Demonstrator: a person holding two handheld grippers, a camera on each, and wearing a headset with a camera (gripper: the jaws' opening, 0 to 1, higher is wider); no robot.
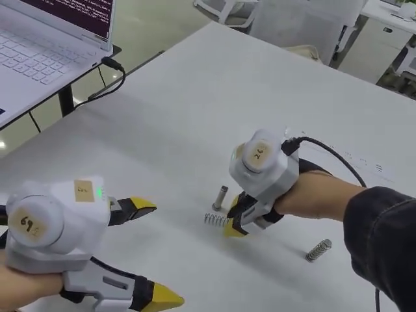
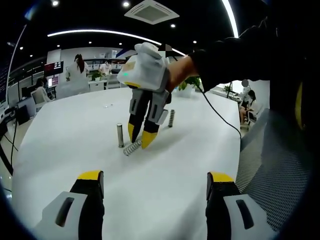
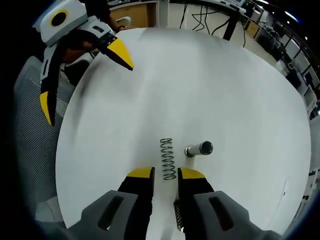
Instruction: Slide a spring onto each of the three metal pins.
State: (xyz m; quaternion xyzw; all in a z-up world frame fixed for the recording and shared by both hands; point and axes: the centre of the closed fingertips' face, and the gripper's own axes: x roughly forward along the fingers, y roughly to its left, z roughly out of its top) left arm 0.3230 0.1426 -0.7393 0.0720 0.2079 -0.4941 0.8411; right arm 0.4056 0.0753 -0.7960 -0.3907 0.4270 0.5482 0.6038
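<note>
We see one metal pin (image 1: 221, 197) standing upright on the white table (image 1: 195, 97), its long axis straight up. A spring (image 1: 214, 220) lies flat just beside the pin's foot, apart from it. The spring's long axis runs along the table in line with the jaws of the right claw (image 1: 234, 231). That claw tips down at the spring end farther from the pin. Its jaws are narrowly apart and straddle the coil without clearly pinching it. A second spring (image 1: 318, 249) lies flat, well apart from the pin, beyond the right hand (image 1: 312, 195). The left claw (image 1: 166, 253) hangs well away from the pin on the opposite side, its jaws spread wide with nothing between them.
</note>
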